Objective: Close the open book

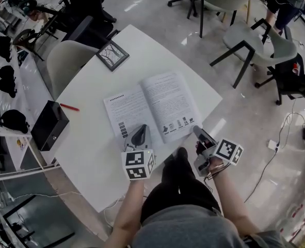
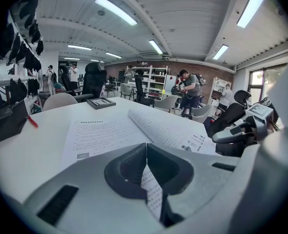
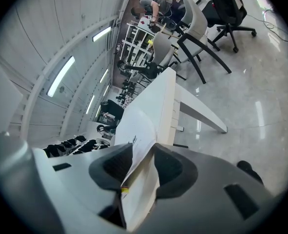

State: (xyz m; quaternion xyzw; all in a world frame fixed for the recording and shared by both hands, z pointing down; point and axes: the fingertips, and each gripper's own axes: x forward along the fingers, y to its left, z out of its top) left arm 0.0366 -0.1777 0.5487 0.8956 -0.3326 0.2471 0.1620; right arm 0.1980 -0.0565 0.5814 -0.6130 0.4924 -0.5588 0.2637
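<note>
View from above: the open paperback book with white printed pages (image 1: pixel 152 107) lies flat near the middle of the white table (image 1: pixel 90 154). The left gripper (image 1: pixel 139 134) sits at the near edge of the left page, its jaws pressed together on a single printed leaf. The right gripper (image 1: pixel 197 132) is at the book's near right corner, its jaws pinching a sheaf of right-hand pages. At far left is a black framed picture (image 1: pixel 112 55); at left are a red pen (image 1: pixel 69 107) and a black box (image 1: pixel 49 124).
</note>
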